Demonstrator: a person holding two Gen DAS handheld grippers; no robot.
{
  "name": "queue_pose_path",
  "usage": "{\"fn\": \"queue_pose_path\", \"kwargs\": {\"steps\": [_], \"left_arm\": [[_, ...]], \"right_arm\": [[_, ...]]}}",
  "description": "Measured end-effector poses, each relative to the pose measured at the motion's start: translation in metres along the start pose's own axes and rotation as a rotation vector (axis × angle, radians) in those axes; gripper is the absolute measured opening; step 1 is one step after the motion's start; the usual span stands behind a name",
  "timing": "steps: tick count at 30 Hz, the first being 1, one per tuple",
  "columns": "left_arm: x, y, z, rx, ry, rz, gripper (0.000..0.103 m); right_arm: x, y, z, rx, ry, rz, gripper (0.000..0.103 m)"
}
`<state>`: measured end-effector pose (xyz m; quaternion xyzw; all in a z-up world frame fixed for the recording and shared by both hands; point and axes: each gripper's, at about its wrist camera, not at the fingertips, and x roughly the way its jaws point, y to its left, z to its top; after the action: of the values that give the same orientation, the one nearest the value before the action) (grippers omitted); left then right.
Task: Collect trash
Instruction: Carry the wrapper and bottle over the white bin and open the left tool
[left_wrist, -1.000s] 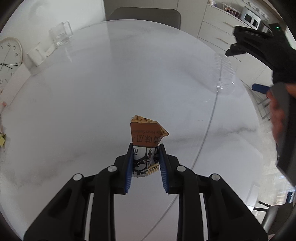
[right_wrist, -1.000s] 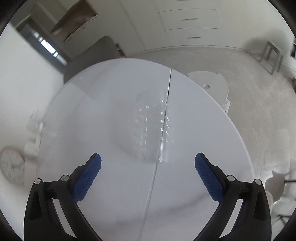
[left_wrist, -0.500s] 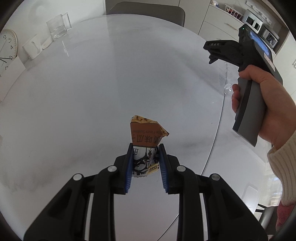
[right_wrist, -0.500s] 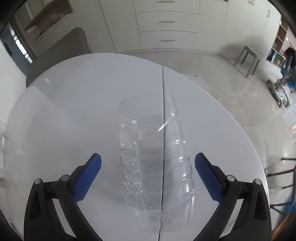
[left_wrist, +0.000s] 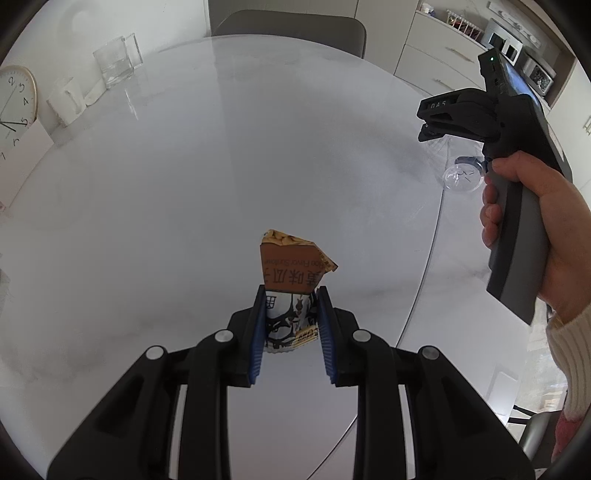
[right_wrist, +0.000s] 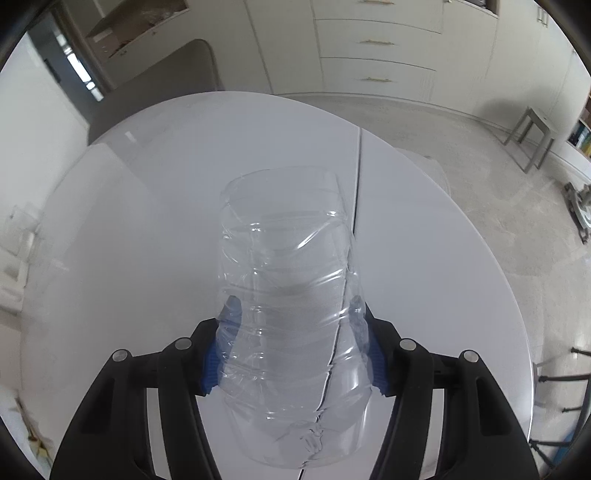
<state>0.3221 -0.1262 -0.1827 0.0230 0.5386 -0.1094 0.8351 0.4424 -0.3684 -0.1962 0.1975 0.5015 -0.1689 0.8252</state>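
My left gripper (left_wrist: 290, 295) is shut on a crumpled snack packet (left_wrist: 291, 266), orange-brown above and white with black print below, held just over the white marble table (left_wrist: 184, 166). A clear, dented plastic bottle (right_wrist: 284, 236) lies on the table and runs away from the right wrist camera. My right gripper (right_wrist: 295, 317) straddles the bottle's near half; its jaws are closing and the blue pads (right_wrist: 212, 360) press into both sides. In the left wrist view a hand holds the right gripper (left_wrist: 454, 122) over the bottle's end (left_wrist: 461, 177) at the right.
A seam (left_wrist: 432, 251) crosses the table top near its right edge. A glass container (left_wrist: 116, 62), a white holder (left_wrist: 66, 99) and a clock (left_wrist: 16, 99) stand at the far left. A grey chair (left_wrist: 288, 26) is behind the table. Floor and a stool (right_wrist: 532, 136) lie beyond it.
The right gripper came down over the bottle and its jaws narrowed from wide apart onto the bottle's sides. The left gripper kept still with the packet.
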Motion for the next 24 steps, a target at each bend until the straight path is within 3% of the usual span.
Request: {"fn": "queue_pose_path", "kwargs": {"steps": [6,10,16,20,24], "left_arm": [[-0.021,-0.018,-0.006,0.02,-0.002,-0.002,0.026],[-0.046,-0.05,-0.017,0.06,-0.016,-0.006,0.026],[-0.083,-0.12,-0.047,0.088,-0.019,-0.088,0.026],[-0.104,-0.184,-0.077,0.153,-0.005,-0.157,0.026],[-0.114,-0.253,-0.114,0.281,0.029,-0.228,0.026]], "right_arm": [[-0.054,-0.015,-0.023,-0.166,0.007,0.138,0.061],[-0.107,-0.043,-0.048,-0.265,0.014,0.209,0.062],[-0.181,-0.132,-0.095,-0.388,0.059,0.279,0.062],[-0.222,-0.206,-0.128,-0.394,0.07,0.255,0.062],[-0.257,-0.29,-0.159,-0.351,0.055,0.215,0.062]]}}
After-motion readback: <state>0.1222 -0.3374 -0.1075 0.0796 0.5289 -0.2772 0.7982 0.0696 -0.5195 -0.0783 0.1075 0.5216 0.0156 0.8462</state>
